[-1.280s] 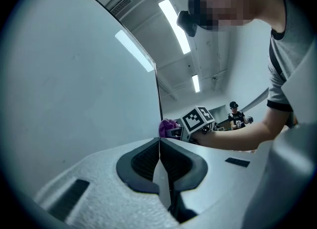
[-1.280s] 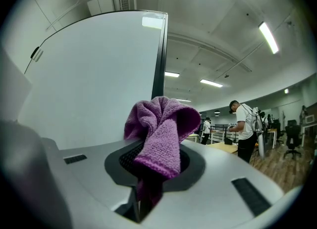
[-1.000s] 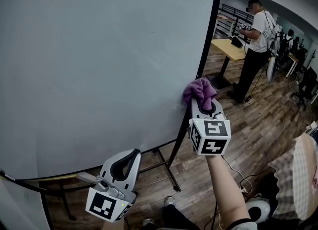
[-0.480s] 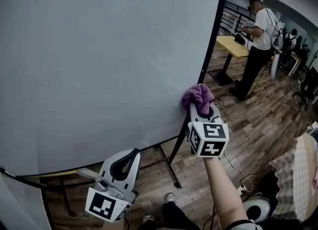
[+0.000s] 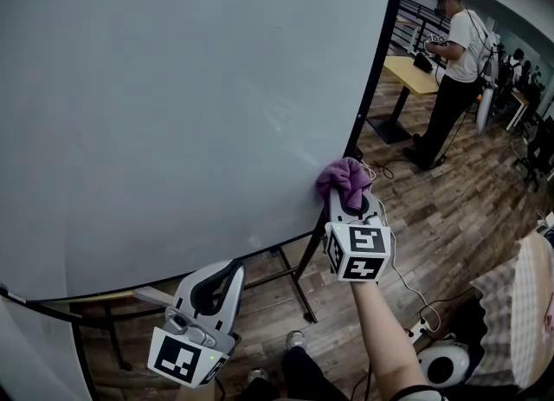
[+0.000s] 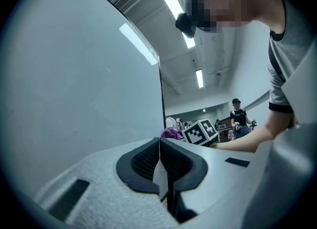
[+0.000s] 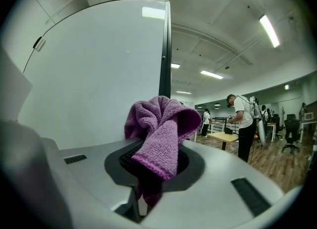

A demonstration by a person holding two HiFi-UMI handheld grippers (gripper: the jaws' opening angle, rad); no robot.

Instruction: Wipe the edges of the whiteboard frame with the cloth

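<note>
A purple cloth (image 5: 344, 177) is pinched in my right gripper (image 5: 346, 198), which is shut on it. The cloth presses against the black right-hand frame (image 5: 374, 66) of the big whiteboard (image 5: 173, 105), low on that edge. In the right gripper view the cloth (image 7: 161, 124) bulges out of the jaws just beside the frame (image 7: 164, 50). My left gripper (image 5: 216, 282) hangs below the board's bottom edge, shut with nothing in it; its jaws meet in the left gripper view (image 6: 161, 161).
The board's black stand legs (image 5: 299, 291) reach down to the wooden floor (image 5: 450, 200). A person in a white shirt (image 5: 459, 53) stands at a wooden desk (image 5: 415, 74) to the right. Cables and a white device (image 5: 441, 365) lie on the floor near my right arm.
My right gripper has slid down the board's right frame edge with the cloth. The left gripper has stayed where it was.
</note>
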